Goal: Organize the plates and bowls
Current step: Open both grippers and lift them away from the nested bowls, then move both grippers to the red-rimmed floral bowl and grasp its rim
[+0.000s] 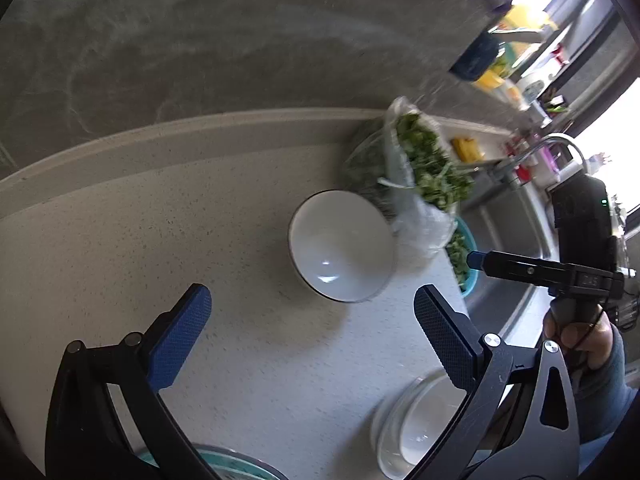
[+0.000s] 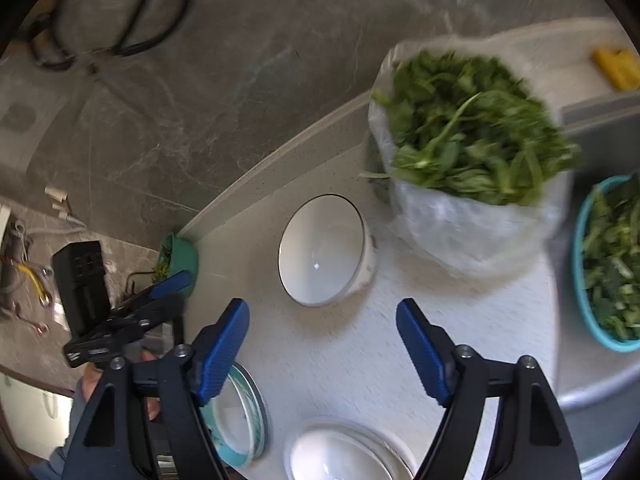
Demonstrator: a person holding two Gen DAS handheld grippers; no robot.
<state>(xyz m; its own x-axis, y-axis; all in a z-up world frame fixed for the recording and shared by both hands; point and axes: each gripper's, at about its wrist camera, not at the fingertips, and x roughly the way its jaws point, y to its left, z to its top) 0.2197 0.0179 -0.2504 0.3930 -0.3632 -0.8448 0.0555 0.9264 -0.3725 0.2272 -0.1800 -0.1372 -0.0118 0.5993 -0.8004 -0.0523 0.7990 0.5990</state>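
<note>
Both pairs of blue-padded fingers are seen spread apart with nothing between them: the left gripper (image 1: 312, 338) and the right gripper (image 2: 322, 354) are released above the pale speckled stone table (image 1: 120, 280). No earlier view is given, so only this stance can be told.

Open table surface is seen ahead of each gripper, bounded at the far side by a raised lip against the grey marbled wall (image 1: 200, 40). On the right, the table ends at a steel sink (image 1: 516, 224).

A clear plastic bag of leafy greens (image 2: 472, 152) stands just beside the white round bowl with a thin dark rim (image 2: 324, 250), on its far right. A teal basket of chopped greens (image 2: 608, 264) sits further right, at the sink's edge.

The white bowl is set upright on the table, ahead of both grippers and apart from every finger. Nearer the cameras, a clear glass dish with a white bowl inside (image 2: 344, 456) and a teal-rimmed glass dish (image 2: 240, 416) are partly hidden behind the fingers.
</note>
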